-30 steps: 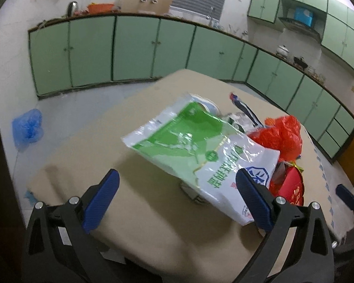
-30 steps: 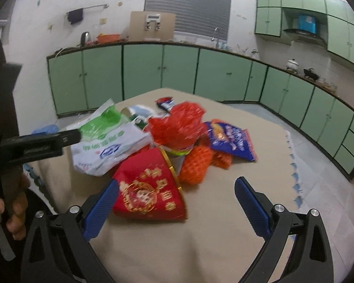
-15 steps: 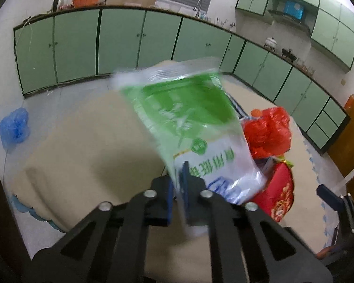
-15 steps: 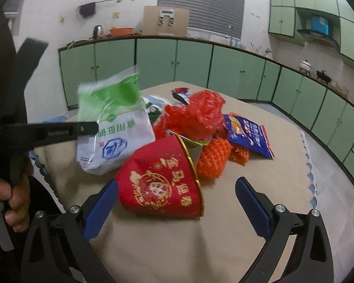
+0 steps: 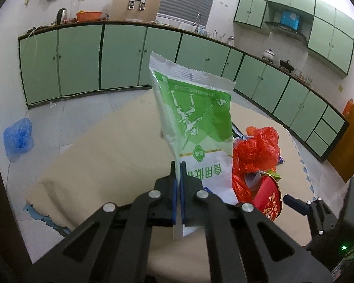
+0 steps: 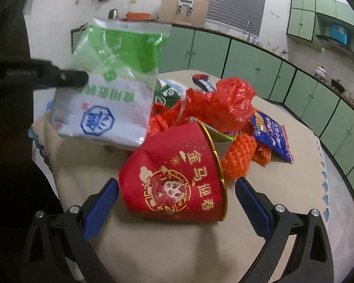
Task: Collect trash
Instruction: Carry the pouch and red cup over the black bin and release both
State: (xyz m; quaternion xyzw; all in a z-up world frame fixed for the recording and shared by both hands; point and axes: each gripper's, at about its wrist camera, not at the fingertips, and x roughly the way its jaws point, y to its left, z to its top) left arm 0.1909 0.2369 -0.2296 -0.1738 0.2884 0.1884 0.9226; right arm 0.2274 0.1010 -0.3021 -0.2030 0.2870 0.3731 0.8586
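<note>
Beige tabletop point(image 6: 177, 247) fronts green kitchen cabinets point(image 5: 82, 59).

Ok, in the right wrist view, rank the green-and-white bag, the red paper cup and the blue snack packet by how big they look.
1. green-and-white bag and red paper cup: alike in apparent size, and the cup lies nearer the camera, so no ranking.
2. blue snack packet: clearly smallest.

Dim, flat indoor light; strong fisheye curvature, dark vignetted corners; right view softly blurred, left view sharp.
</note>
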